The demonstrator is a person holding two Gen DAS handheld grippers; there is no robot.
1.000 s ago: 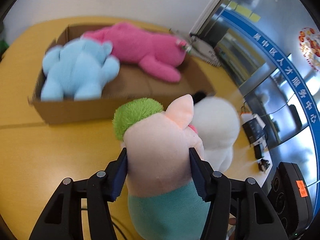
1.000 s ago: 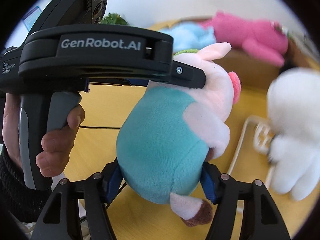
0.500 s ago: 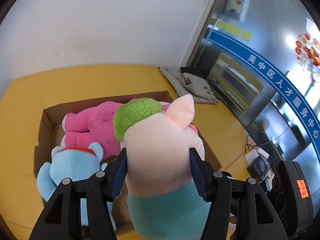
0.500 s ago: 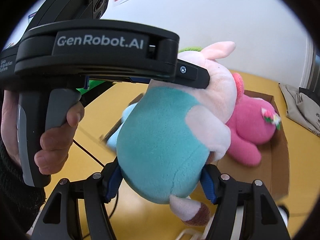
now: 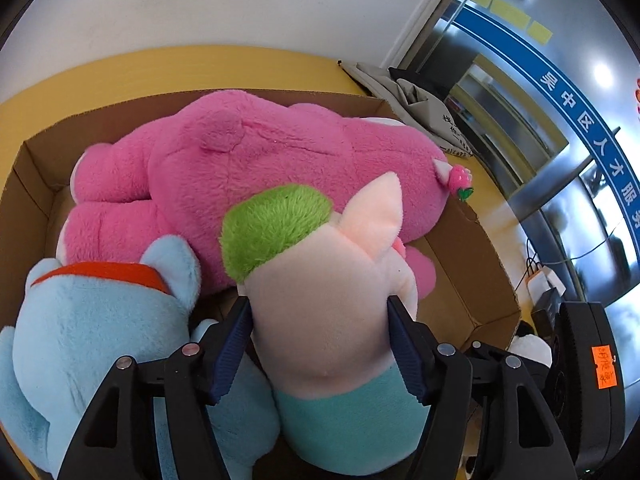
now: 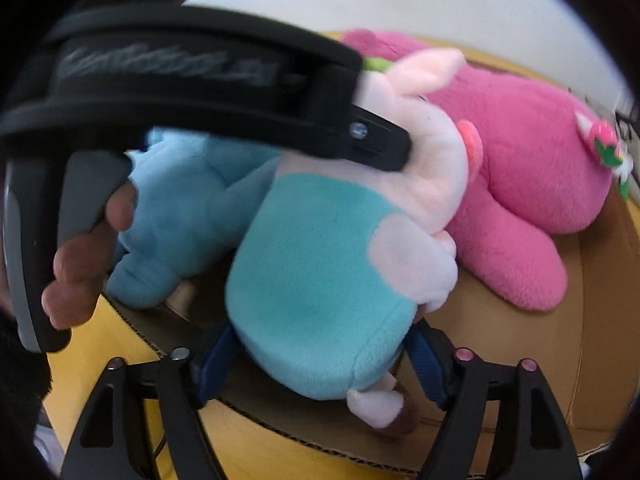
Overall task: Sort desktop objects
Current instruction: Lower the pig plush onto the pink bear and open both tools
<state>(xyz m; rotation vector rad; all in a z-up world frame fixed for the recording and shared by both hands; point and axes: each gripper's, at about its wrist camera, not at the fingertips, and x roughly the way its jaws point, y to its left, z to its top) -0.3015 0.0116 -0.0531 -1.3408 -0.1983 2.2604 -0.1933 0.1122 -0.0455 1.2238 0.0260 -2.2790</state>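
A plush pig [image 5: 328, 304] with pale pink head, green tuft and teal body is held over a cardboard box [image 5: 472, 256]. My left gripper [image 5: 320, 332] is shut on its head. My right gripper [image 6: 320, 356] is shut on its teal body [image 6: 316, 280], with the left gripper [image 6: 384, 148] above it in that view. In the box lie a big pink plush [image 5: 256, 160] and a light blue plush [image 5: 88, 340] with a red collar. Both also show in the right wrist view, pink [image 6: 520, 152] and blue [image 6: 188, 208]. The pig hangs between them.
The box stands on a yellow table [image 5: 160, 68] against a white wall. A grey folded cloth [image 5: 420, 108] lies at the table's far right corner. A white plush [image 5: 528, 348] peeks out beyond the box's right wall. Glass doors stand to the right.
Both grippers have carried the pig forward and down, from above the table in front of the box to low over the box, between the blue and pink plushes.
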